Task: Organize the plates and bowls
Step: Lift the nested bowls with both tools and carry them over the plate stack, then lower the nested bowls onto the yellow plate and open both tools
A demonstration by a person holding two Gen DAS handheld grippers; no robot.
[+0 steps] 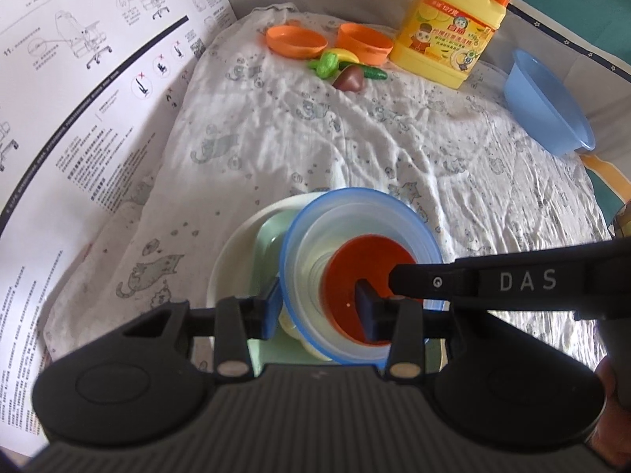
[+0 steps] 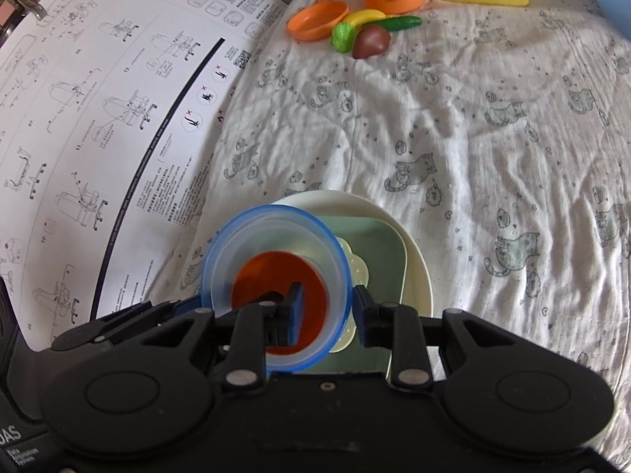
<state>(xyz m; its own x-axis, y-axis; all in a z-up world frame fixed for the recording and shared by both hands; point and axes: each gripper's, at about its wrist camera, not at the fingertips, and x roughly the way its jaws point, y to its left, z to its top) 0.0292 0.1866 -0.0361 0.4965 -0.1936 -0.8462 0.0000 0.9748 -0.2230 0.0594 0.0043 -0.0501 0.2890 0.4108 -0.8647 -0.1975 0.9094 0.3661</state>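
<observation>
A clear bowl with a blue rim [image 1: 307, 244] has an orange bowl [image 1: 366, 260] nested inside it. My left gripper [image 1: 319, 309] is shut on its left wall, one pad outside and one inside. In the right wrist view the same bowl [image 2: 276, 228] is pinched on its right wall by my right gripper [image 2: 328, 309]. The bowl sits over a stack: a cream round plate [image 2: 418, 268], a pale green square plate [image 2: 378, 260] and a small perforated cream dish [image 2: 357, 272]. I cannot tell whether the bowl touches the stack.
At the far end of the cat-print cloth lie an orange plate [image 1: 295, 41], an orange bowl [image 1: 364, 41], toy vegetables [image 1: 347, 71] and a yellow detergent jug [image 1: 449, 27]. A blue basin [image 1: 548, 106] stands at the right edge. A large instruction sheet [image 1: 79, 118] covers the left.
</observation>
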